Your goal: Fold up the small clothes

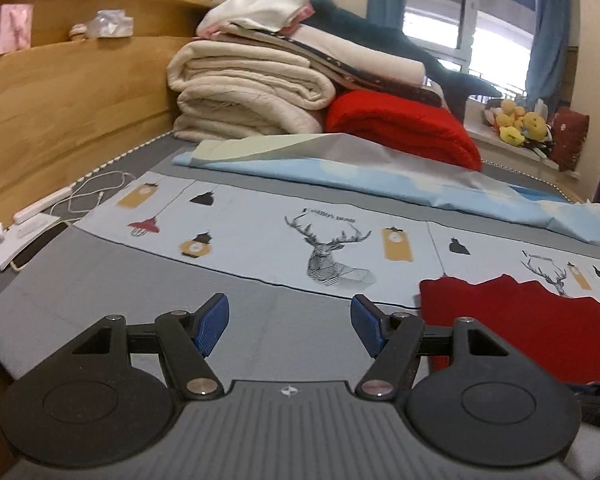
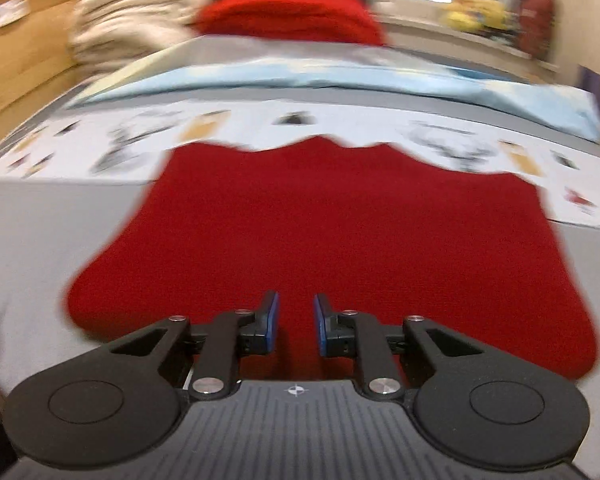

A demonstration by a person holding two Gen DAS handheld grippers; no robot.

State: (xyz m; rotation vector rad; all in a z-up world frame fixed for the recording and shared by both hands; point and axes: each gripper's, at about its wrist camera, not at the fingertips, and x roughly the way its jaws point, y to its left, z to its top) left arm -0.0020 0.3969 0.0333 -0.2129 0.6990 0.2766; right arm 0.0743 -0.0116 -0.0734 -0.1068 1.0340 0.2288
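The red garment (image 2: 332, 232) is seen spread flat on the grey bed (image 2: 40, 232), its far edge lying over the printed sheet (image 1: 260, 236). In the blurred right wrist view it is shown nearly whole, with the right gripper (image 2: 296, 320) above its near part, jaws narrowly parted and nothing gripped. In the left wrist view only one side of the garment (image 1: 512, 320) is seen; the left gripper (image 1: 290, 322) is held over bare bed beside it, jaws wide and empty. Only there are folded blankets (image 1: 252, 92), a cable (image 1: 96, 192) and window (image 1: 468, 12) sharply shown.
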